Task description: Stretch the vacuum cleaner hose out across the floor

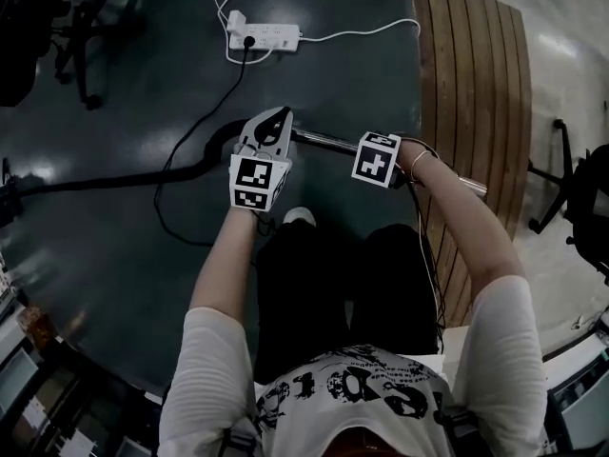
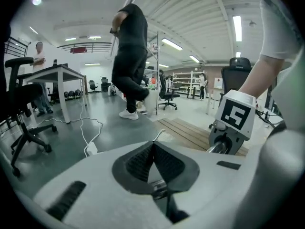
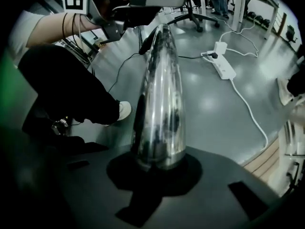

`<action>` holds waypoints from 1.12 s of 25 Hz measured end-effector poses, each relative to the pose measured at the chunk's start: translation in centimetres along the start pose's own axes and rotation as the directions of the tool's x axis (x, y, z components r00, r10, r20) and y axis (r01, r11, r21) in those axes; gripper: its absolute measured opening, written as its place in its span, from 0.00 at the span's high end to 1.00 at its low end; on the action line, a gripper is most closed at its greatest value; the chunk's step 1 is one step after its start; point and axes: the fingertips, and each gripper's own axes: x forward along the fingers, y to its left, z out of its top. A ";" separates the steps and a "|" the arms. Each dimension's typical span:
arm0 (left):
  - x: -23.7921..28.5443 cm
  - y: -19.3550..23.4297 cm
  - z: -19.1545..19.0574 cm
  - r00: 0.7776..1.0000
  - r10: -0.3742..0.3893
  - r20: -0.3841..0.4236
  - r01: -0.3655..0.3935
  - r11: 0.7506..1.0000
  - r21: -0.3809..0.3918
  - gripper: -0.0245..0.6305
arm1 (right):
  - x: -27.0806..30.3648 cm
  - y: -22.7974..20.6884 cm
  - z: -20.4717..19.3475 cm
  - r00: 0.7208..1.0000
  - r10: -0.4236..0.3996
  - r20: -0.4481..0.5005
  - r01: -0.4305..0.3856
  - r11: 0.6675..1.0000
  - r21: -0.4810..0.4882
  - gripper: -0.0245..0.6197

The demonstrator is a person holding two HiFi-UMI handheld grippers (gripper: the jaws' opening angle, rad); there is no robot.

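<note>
The vacuum's chrome tube (image 1: 328, 142) lies crosswise in front of me, level above the dark floor, and its right end reaches over a wooden platform. A black hose (image 1: 114, 179) runs from the tube's left end across the floor to the left edge of the head view. My right gripper (image 1: 381, 157) is shut on the chrome tube (image 3: 159, 99), which fills the right gripper view. My left gripper (image 1: 278, 122) sits at the joint of tube and hose. In the left gripper view its dark pads (image 2: 143, 161) meet with nothing seen between them.
A white power strip (image 1: 265, 36) with white and black cables lies on the floor ahead. A slatted wooden platform (image 1: 471, 84) borders the right. Office chairs (image 1: 86, 27) stand at far left and right. A person in black (image 2: 131, 56) walks beyond, near a desk (image 2: 59, 73).
</note>
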 end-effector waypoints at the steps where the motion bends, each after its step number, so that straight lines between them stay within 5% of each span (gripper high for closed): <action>1: 1.1 0.1 -1.4 1.000 -0.001 -0.001 0.001 1.000 0.005 0.96 | 1.5 -1.1 -0.4 1.000 0.003 0.005 -0.003 1.000 0.001 0.88; 8: 6.8 -0.5 -9.1 0.999 -0.039 -0.020 0.041 0.988 0.149 0.96 | 9.3 -6.3 -3.0 0.999 0.006 0.041 -0.006 1.000 0.001 0.88; 13: 9.7 -2.1 -13.3 0.994 -0.092 -0.064 0.100 0.985 0.138 0.96 | 13.8 -9.3 -3.5 0.990 -0.128 0.060 0.130 0.991 -0.022 0.89; 17: 11.1 -3.4 -14.1 0.988 -0.140 -0.071 0.148 0.980 0.135 0.96 | 15.8 -11.2 -4.5 0.962 -0.269 0.050 0.270 0.963 -0.021 0.89; 24: 13.0 -4.3 -14.6 0.980 -0.177 -0.096 0.189 0.971 0.144 0.96 | 17.6 -11.4 -5.8 0.965 -0.261 0.027 0.259 0.965 0.046 0.88; 28: 13.8 -4.0 -14.7 0.976 -0.195 -0.095 0.209 0.964 0.165 0.96 | 17.2 -12.1 -6.3 0.940 -0.341 0.036 0.337 0.938 0.076 0.84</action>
